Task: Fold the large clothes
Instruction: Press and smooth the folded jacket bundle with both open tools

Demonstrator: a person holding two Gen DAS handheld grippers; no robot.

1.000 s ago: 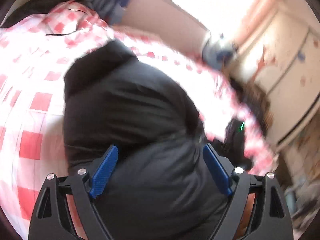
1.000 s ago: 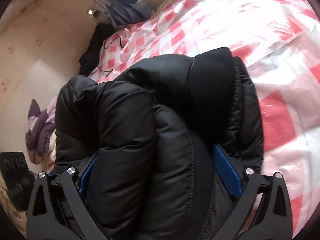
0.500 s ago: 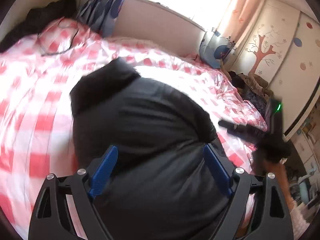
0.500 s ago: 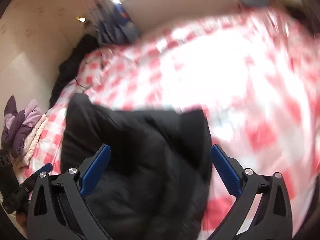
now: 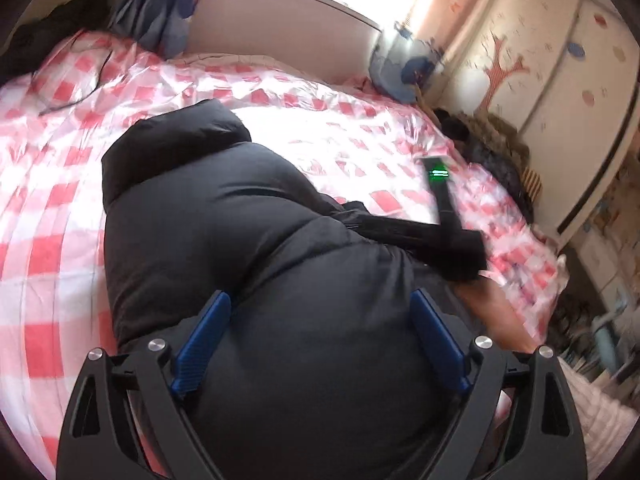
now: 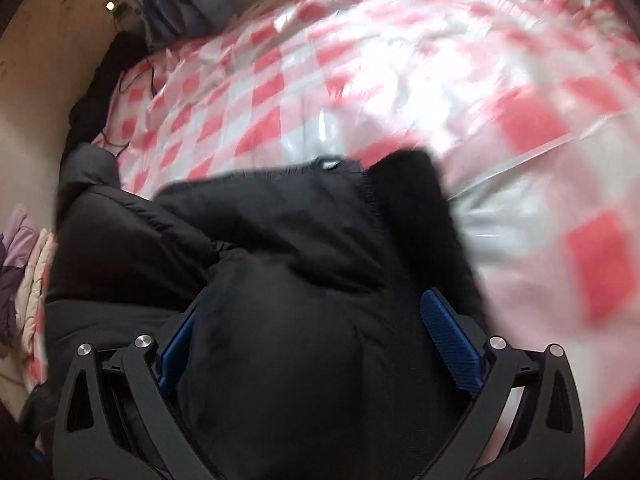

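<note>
A black puffer jacket [image 5: 224, 220] lies folded into a thick bundle on a bed with a red-and-white checked cover [image 5: 52, 184]. My left gripper [image 5: 318, 334] is wide open, its blue pads either side of the jacket's near bulge. In the left wrist view the right gripper [image 5: 452, 236] shows at the jacket's right edge, with the hand behind it. In the right wrist view my right gripper [image 6: 312, 338] is wide open, with the jacket [image 6: 280, 248] bulging between its jaws. The view is blurred.
A dark garment [image 5: 48, 36] and blue curtains [image 5: 156, 24] lie at the bed's far left corner. A wardrobe with a tree picture [image 5: 552, 64] stands at the right, with dark clothes [image 5: 492, 152] piled beside the bed. Purple and pink clothes [image 6: 16, 256] lie left.
The right gripper pulled back from the jacket, swung over the bed, then came down on the bundle again from its right side. The left gripper stayed open over the jacket.
</note>
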